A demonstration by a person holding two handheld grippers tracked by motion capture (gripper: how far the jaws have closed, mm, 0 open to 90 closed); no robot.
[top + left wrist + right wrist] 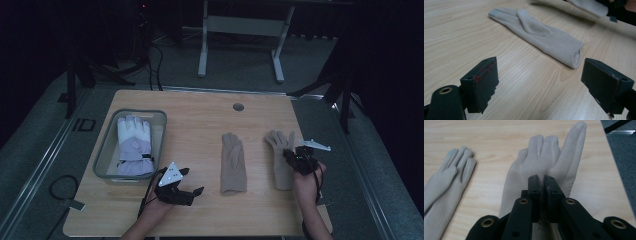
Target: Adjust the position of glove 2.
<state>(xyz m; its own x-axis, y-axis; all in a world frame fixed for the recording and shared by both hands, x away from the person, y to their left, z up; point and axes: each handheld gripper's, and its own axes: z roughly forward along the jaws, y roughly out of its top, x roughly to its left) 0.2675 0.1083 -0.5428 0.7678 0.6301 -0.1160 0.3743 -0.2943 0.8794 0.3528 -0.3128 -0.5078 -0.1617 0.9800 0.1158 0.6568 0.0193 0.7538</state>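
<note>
Right beige glove pinched at the right of the desk [200,115]

The right beige glove [544,162] is clamped by the right hand-held gripper [542,185]; the left hand-held gripper [539,75] is held open near the left beige glove [536,32].

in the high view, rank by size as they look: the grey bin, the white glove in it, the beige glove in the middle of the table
1. grey bin, clearly largest.
2. and 3. white glove and middle beige glove: similar length; the white one looks wider, so probably bigger, but it is close.
</note>
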